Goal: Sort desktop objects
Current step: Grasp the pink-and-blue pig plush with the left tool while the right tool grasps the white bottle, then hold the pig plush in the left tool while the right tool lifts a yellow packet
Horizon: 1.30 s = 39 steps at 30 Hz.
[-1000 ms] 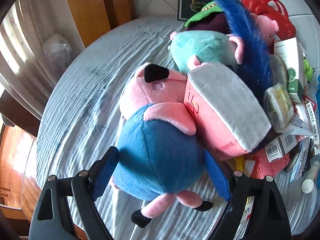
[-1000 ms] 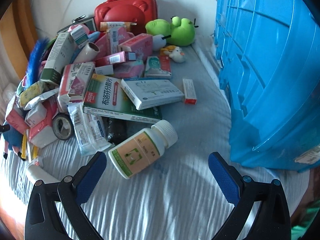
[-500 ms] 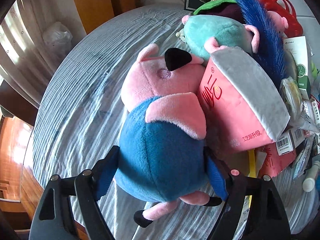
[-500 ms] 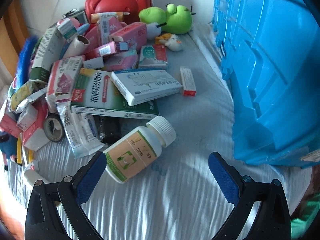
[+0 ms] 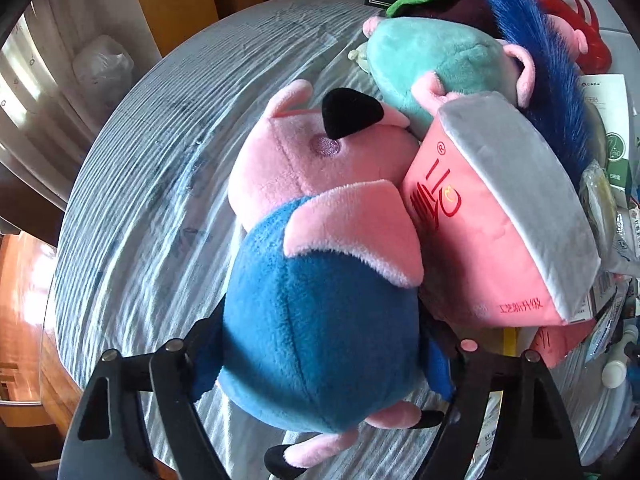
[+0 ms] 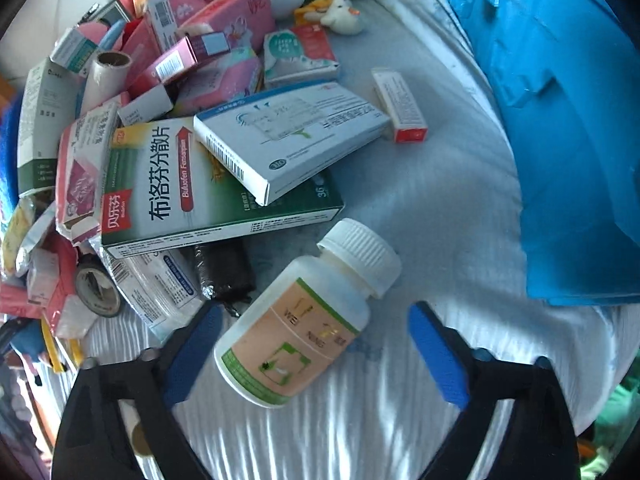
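Right gripper (image 6: pixel 312 354), jaws closing but not yet touching, straddles the white plastic pill bottle (image 6: pixel 304 316), whose long axis runs diagonally, cap toward the blue plastic crate (image 6: pixel 560 120).

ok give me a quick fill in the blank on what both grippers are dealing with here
1. The left gripper has its pads pressed on a pig plush whose body is ____.
2. The white bottle between the right gripper's closing fingers lies on its ____.
3. The bottle's cap is coloured ____.
4. To the right of the bottle stands a large ____ plastic bin.

Missing words: blue; side; white; blue
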{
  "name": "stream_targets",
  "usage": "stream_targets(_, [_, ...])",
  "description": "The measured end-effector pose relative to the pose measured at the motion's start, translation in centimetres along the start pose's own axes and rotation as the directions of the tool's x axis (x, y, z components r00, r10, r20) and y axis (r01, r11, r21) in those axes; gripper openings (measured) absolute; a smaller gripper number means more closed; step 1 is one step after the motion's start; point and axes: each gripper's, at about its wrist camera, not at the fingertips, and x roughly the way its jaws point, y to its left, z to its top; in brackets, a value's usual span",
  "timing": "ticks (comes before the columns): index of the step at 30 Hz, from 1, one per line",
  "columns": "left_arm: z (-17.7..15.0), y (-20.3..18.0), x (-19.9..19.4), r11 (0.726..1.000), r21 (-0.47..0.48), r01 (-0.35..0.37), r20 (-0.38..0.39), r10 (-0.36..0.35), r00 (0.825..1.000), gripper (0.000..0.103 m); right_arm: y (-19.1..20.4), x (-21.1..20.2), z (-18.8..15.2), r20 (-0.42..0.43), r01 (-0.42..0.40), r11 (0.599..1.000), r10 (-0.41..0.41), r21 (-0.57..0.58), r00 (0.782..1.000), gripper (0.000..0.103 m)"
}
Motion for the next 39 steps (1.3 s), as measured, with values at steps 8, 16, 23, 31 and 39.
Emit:
stream_targets(8, [-1.8, 2.9, -3.5, 1.0, -0.022, 0.0, 0.069, 0.002, 0.998, 0.076, 0.6, 0.4, -0.1, -0.01, 0.027, 1.0, -0.027, -0.009, 1.0, 0.062])
stream_targets(16, [-1.8, 5.7, -7.3, 0.998, -0.066, -0.005, 0.173, 0.016, 0.985, 0.076, 1.1, -1.5, -0.7, 0.058, 0.025, 1.0, -0.024, -0.016, 0.998, 0.054])
stream_targets(23, [-1.2, 4.9, -10.8, 1.0, -0.024, 0.007, 0.279, -0.001, 0.96, 0.077, 2.7, -5.3, -1.4, 0.169, 0.01, 0.997, 0.003, -0.075, 0.986, 0.048])
stream_targets(31, [-1.5, 4.8, -10.6, 0.999, 0.007, 0.042, 0.278, -0.042, 0.96, 0.077, 2.6, -3.4, -1.9, 0.103, 0.012, 0.997, -0.004, -0.081, 0.995, 0.024])
stream_targets(39, [-2.6, 5.4, -9.2, 0.999, 0.008, 0.039, 0.249, -0.04, 0.968, 0.076, 2.7, -3.3, -4.0, 0.089, 0.004, 0.995, 0.005, -0.097, 0.996, 0.029])
